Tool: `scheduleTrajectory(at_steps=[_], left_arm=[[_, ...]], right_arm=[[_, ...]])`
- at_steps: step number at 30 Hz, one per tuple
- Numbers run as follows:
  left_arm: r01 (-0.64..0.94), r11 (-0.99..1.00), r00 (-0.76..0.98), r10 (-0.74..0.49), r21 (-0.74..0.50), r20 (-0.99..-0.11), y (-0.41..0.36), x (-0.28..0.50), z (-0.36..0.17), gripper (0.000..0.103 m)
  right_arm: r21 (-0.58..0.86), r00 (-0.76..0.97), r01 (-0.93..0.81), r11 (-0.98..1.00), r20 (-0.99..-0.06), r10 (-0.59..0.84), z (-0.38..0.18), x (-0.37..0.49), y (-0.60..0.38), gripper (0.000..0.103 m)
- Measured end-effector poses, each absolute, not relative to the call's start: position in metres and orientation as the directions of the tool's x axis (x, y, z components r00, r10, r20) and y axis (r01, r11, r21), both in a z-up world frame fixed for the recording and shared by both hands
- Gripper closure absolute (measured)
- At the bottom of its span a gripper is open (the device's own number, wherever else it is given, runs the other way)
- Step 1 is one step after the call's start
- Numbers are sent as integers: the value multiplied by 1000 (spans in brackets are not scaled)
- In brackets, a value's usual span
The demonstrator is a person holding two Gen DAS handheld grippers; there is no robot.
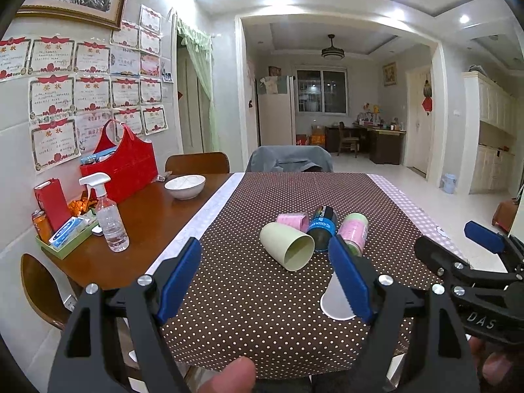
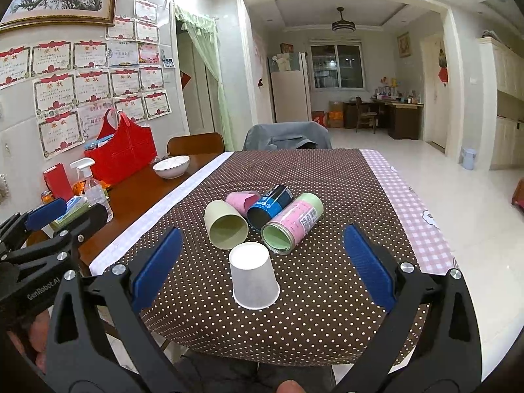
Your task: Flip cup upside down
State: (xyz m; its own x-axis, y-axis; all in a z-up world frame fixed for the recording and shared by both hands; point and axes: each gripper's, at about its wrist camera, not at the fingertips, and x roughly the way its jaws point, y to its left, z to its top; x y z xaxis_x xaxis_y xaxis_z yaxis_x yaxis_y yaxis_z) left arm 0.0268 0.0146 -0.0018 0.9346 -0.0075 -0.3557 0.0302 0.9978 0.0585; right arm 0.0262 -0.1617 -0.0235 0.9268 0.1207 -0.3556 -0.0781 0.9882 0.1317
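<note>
A white paper cup [image 2: 253,276] stands upside down on the dotted brown tablecloth [image 2: 327,294], between my right gripper's open fingers and a little ahead of them. In the left wrist view the cup [image 1: 334,301] is partly hidden behind my left gripper's right finger. Behind it lie several cups on their sides: a pale green cup [image 2: 226,224], a pink cup [image 2: 242,200], a blue-black cup [image 2: 270,206] and a pink-and-green cup [image 2: 293,224]. My left gripper [image 1: 265,278] is open and empty. My right gripper [image 2: 262,265] is open and empty.
A wooden table [image 1: 147,216] at the left holds a spray bottle [image 1: 108,216], a white bowl [image 1: 185,186], a red bag [image 1: 126,167] and a tray of small items [image 1: 65,232]. A chair with a grey jacket [image 1: 290,160] stands at the far end.
</note>
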Motion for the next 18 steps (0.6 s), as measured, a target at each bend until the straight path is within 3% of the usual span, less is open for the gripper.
scheduleTrajectory(at_steps=[18], left_arm=[[46, 998, 933, -29, 40, -359, 17, 28, -6, 24]], right_arm=[[132, 928, -72, 989, -353, 114, -25, 27, -162, 6]])
